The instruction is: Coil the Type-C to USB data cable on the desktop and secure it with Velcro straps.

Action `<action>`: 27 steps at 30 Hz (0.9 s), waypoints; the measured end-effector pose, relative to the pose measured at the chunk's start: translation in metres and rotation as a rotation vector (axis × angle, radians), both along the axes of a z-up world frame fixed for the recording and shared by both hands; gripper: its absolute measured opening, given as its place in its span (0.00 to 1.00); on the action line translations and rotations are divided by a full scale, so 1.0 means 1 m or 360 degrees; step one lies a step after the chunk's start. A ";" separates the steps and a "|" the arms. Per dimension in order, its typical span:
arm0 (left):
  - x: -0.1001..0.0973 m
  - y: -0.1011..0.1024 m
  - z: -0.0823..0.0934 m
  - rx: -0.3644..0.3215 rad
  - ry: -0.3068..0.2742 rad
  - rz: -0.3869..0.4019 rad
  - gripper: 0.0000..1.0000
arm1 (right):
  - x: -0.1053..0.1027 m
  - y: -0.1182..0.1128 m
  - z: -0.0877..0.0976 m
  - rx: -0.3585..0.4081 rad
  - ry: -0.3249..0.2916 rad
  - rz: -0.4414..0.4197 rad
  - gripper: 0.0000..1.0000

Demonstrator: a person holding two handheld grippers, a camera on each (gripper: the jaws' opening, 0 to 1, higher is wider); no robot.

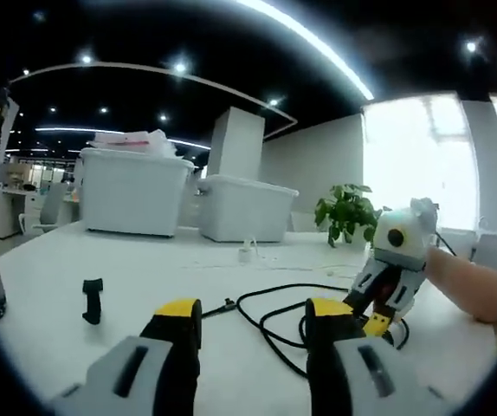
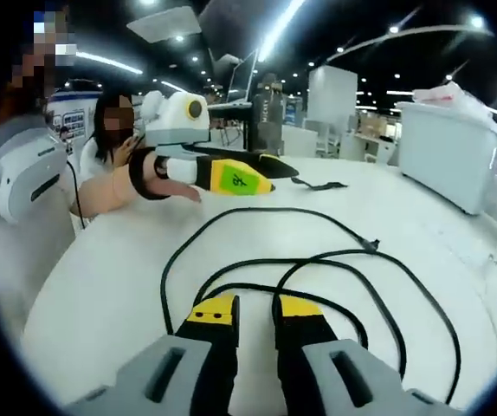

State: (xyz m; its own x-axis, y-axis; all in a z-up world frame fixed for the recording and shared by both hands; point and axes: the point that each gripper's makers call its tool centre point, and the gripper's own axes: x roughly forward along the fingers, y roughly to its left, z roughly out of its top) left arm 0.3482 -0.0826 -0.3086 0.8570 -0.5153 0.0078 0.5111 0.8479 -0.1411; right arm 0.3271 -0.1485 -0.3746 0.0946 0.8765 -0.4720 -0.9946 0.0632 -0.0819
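Black cable [image 2: 318,260] lies in loose loops on the white table [image 2: 101,286], uncoiled, one plug end [image 2: 371,245] resting free on the far side of the loops. In the right gripper view, the right gripper [image 2: 254,309] hangs just above the near loops, yellow-tipped jaws a narrow gap apart with nothing between them. Beyond the cable, the left gripper [image 2: 261,184] is held level over the table by a hand [image 2: 123,186], and a dark strap [image 2: 318,184] lies flat just past its tip. In the left gripper view, the left gripper [image 1: 253,314] has its jaws spread wide, empty, with the cable [image 1: 274,325] on the table [image 1: 49,277] between and beyond them. The right gripper [image 1: 385,299] sits low over the cable's far loops. A small black clip-like piece [image 1: 93,300] stands well left of the cable. White bins [image 1: 132,191] and a potted plant [image 1: 345,212] stand at the table's far edge.
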 end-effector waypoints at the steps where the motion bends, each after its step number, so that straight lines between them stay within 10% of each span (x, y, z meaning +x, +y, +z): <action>1: 0.000 0.000 0.001 0.0001 -0.0004 0.0001 0.50 | 0.002 0.000 0.002 0.0002 0.0003 -0.0013 0.16; 15: 0.000 0.000 -0.001 0.0087 -0.0038 0.0020 0.50 | -0.004 -0.007 -0.002 -0.0237 -0.0080 0.0059 0.03; 27: -0.003 -0.002 0.002 0.0048 -0.0039 -0.0011 0.50 | -0.071 -0.011 0.014 -0.0174 -0.0030 0.0269 0.04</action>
State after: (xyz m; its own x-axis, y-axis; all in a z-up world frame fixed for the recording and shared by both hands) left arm 0.3449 -0.0848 -0.3066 0.8533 -0.5213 0.0131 0.5197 0.8481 -0.1031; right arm 0.2563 -0.1596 -0.3606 -0.0399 0.8242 -0.5649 -0.9885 -0.1150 -0.0979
